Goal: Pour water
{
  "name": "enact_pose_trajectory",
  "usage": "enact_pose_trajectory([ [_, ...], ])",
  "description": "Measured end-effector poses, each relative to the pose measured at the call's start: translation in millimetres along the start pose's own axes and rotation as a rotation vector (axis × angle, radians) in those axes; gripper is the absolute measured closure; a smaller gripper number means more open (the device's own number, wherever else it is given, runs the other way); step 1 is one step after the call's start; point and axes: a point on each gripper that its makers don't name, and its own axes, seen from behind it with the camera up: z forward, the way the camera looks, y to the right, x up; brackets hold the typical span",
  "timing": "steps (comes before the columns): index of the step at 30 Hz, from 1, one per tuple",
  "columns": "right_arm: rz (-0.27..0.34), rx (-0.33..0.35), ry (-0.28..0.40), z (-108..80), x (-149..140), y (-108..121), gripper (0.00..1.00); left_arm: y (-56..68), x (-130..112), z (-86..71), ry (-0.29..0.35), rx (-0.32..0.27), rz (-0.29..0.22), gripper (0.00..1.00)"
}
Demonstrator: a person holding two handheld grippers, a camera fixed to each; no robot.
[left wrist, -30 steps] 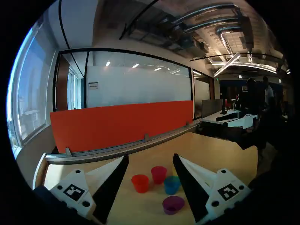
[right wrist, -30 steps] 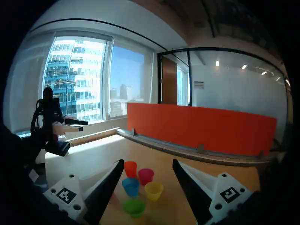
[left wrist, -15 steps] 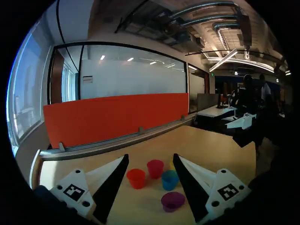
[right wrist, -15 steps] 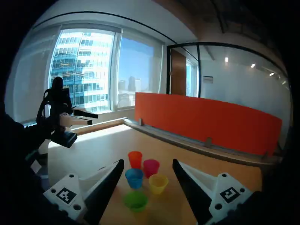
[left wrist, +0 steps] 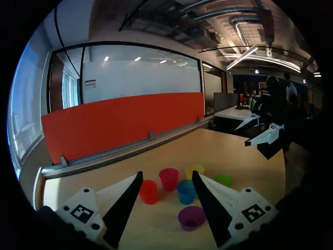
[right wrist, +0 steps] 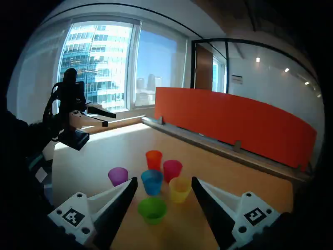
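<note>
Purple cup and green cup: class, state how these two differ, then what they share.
Colour: the purple cup is violet, the green cup lime. Place: in the right gripper view the green cup stands nearest the camera; the purple cup stands farther back and to the left. Shared: both stand upright, open-mouthed, on the wooden table, ungripped.

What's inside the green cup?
The green cup stands open-topped; its inner wall and bottom show, with no object in it. Whether it holds clear water cannot be told.
</note>
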Motion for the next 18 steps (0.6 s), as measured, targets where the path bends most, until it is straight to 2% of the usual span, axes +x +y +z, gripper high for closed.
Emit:
enact_pose_trajectory([
  [18, -0.003, 0.020, -0.073, 14.0, -54.0, -7.4, 0.00, 7.5, -30.9, 16.3, -0.047, -0.024, 0.010, 0.13],
])
